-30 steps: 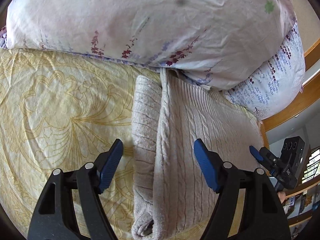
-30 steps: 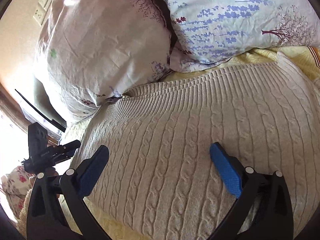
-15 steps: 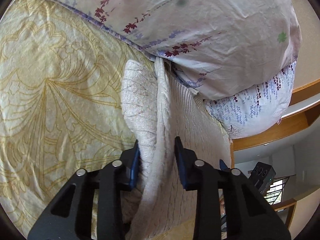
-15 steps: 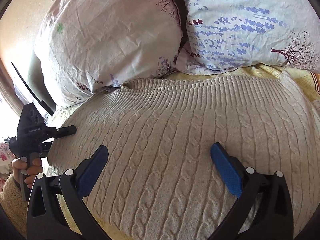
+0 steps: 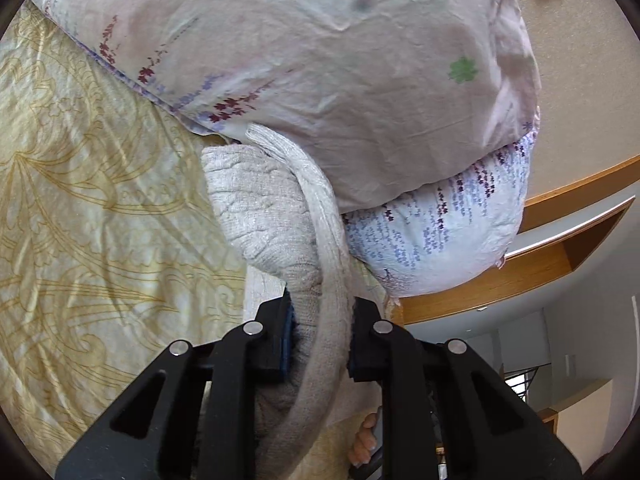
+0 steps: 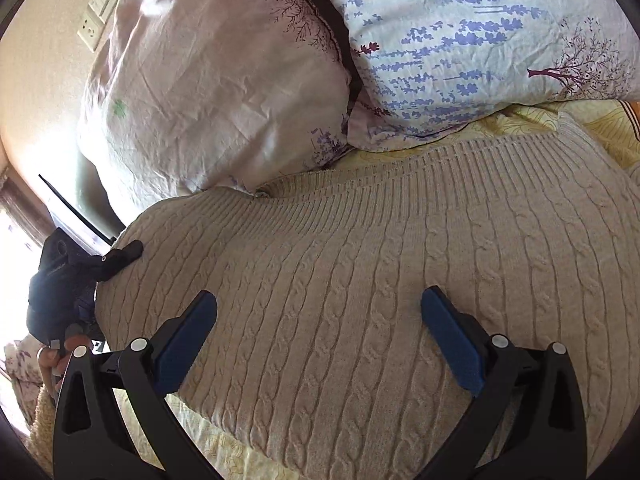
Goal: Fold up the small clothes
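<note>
A beige cable-knit sweater lies spread on the yellow patterned bedsheet, its ribbed hem toward the pillows. In the left wrist view my left gripper has its jaws closing on the sweater's bunched side edge, which is pinched between the blue pads and lifted off the bed. That left gripper shows at the sweater's left edge in the right wrist view. My right gripper hovers open over the middle of the sweater, with nothing between its fingers.
Two floral pillows, a pinkish one and a lavender-print one, press against the sweater's far edge. A wooden headboard and wall switches lie beyond. A hand holds the left gripper.
The left gripper went from wide open around the sweater's edge to clamped on it, then rose and rolled, lifting the fold. The right gripper stayed open in place.
</note>
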The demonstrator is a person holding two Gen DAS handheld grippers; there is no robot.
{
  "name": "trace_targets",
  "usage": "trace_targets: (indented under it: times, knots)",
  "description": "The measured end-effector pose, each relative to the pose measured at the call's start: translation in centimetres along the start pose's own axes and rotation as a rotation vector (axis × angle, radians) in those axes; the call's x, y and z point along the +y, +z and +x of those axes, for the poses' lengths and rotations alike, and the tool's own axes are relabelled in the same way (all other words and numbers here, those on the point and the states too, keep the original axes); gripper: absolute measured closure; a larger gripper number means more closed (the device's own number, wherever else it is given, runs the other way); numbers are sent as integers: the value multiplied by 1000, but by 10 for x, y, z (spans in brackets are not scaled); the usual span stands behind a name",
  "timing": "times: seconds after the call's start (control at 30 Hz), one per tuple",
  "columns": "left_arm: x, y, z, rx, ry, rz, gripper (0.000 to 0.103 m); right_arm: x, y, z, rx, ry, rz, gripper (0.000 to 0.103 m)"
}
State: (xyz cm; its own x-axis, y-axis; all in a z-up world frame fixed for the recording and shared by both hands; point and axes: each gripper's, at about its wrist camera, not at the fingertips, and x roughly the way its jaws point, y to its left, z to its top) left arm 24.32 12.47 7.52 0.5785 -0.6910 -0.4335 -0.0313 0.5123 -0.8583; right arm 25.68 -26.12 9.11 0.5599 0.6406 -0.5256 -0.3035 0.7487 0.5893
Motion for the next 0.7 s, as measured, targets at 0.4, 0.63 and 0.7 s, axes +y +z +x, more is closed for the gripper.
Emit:
trace_targets:
  times: [0.4,0.63,0.7]
  knots:
    - [-56,-32,70,41,-243,-67,84,-57,27,-65,-175,102,214,1]
    - [-81,-52,129,97,-322,-89,85,-111,40,-92,-182,177,344,1]
    - [-92,-57,146,112,-340,-86,85,-125,40,-100,-186,179,392,1]
